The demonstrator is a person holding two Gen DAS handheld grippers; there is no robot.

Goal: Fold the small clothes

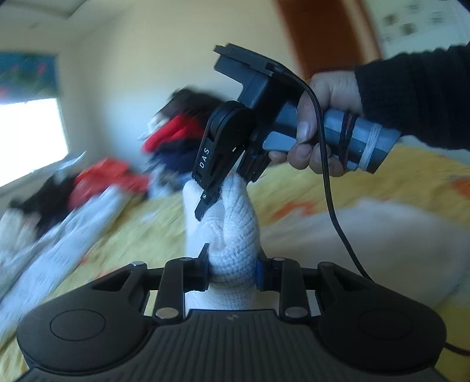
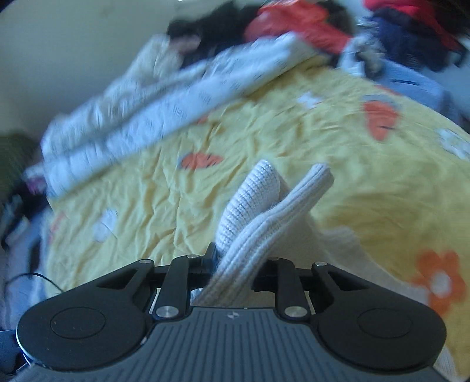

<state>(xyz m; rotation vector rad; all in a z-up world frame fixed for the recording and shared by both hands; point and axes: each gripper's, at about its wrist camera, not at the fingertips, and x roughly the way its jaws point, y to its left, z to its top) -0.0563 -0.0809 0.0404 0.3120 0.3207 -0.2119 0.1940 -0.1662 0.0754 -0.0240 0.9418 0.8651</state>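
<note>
Knitwear, white, is bunched up in the centre of the left wrist view, lifted off the bed. Left hand-held gripper, lower centre of that view, is clenched on the lower part of the bunch, pads pressing the knit from both sides. Right hand-held gripper, centre of the same view, points downward and bites the upper end of the same garment; its jaws look clamped on the fabric. A hand in a dark sleeve grips its grey handle at right of frame, and a black cable hangs from it.

Right wrist view: the right hand-held gripper at lower centre has the ribbed knit pinched between its fingers. Two folds of the fabric stand up beyond the fingertips toward frame centre.

Bed carries a yellow sheet printed with orange and white flowers. A white patterned quilt lies across the upper left of the right wrist view. A pile of red, black and blue clothes sits along the top edge. Background is motion-blurred in both views.
</note>
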